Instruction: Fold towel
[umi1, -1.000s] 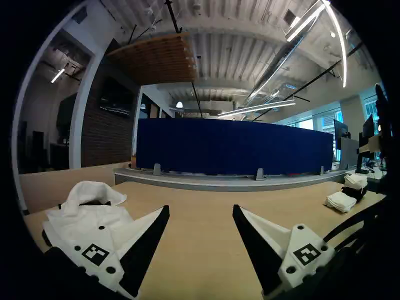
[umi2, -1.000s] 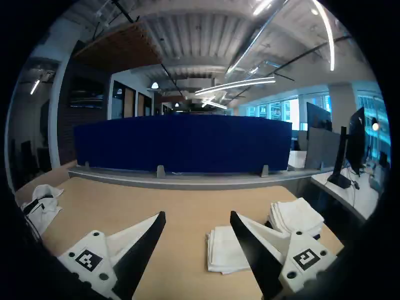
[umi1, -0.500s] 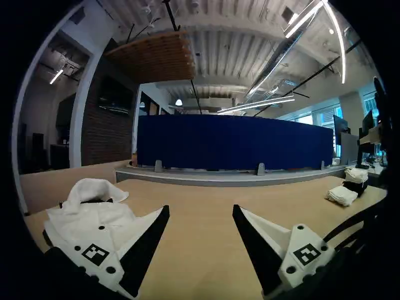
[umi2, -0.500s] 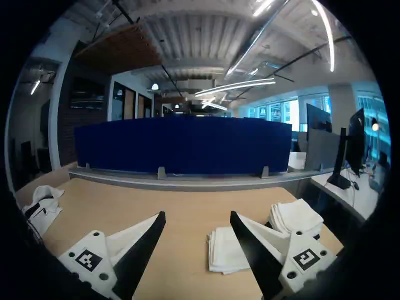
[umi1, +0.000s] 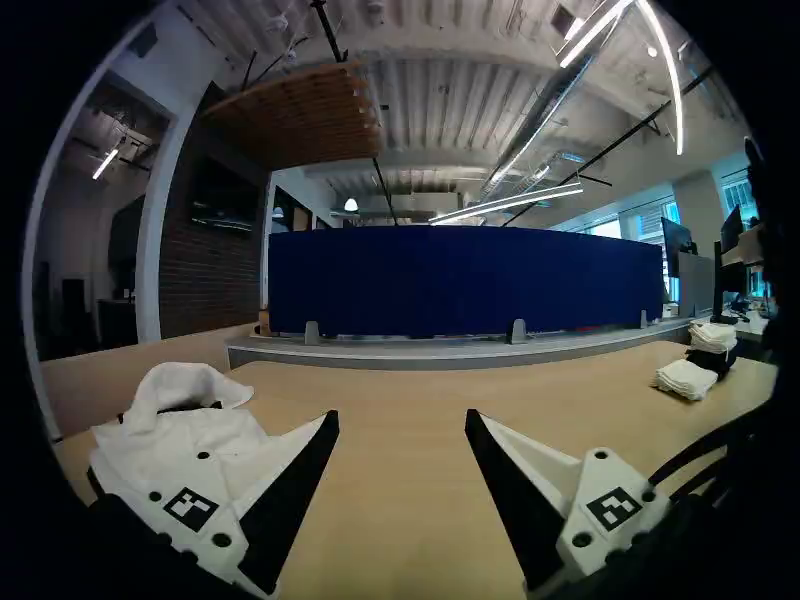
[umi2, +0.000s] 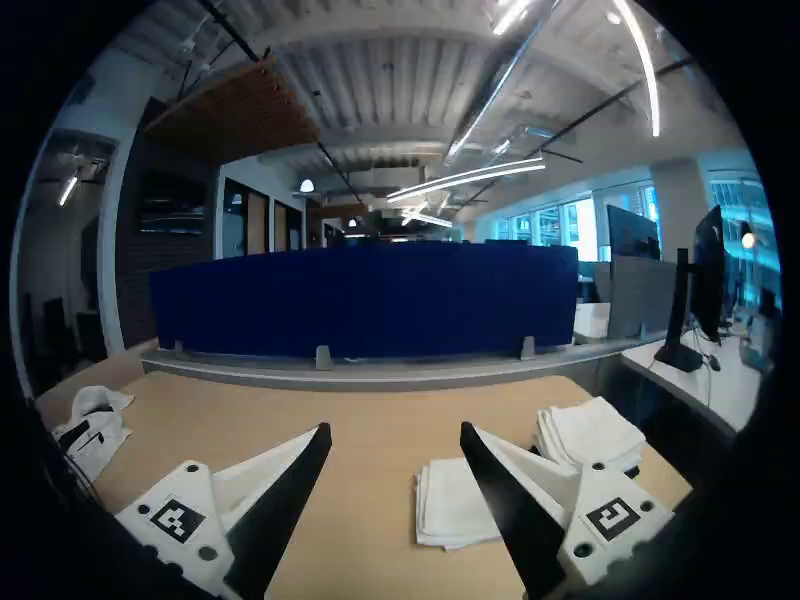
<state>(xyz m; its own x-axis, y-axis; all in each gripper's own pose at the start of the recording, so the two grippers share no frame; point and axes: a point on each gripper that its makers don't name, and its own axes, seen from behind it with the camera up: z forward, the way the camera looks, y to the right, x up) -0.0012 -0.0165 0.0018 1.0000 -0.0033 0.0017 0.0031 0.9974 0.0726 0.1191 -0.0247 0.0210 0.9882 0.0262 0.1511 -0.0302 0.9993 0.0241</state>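
In the left gripper view my left gripper (umi1: 400, 425) stands open over the wooden table (umi1: 400, 400), nothing between its fingers. A crumpled white towel (umi1: 185, 415) lies just behind its left finger. In the right gripper view my right gripper (umi2: 395, 440) is open too. A folded white towel (umi2: 450, 495) lies flat on the table beside its right finger, partly hidden by it. A stack of folded towels (umi2: 590, 430) sits farther right. The crumpled towel (umi2: 90, 425) appears at the far left edge of that view.
A blue divider panel (umi1: 460, 280) on a grey rail closes off the table's far side. The folded towels (umi1: 690, 378) sit near the table's right end. Monitors (umi2: 700, 290) stand on a neighbouring desk to the right. Bare tabletop (umi2: 370, 410) stretches between both grippers.
Both views have tilted up slightly, so the table and towels sit a little lower in frame. Both grippers stay open and nothing has been taken hold of.
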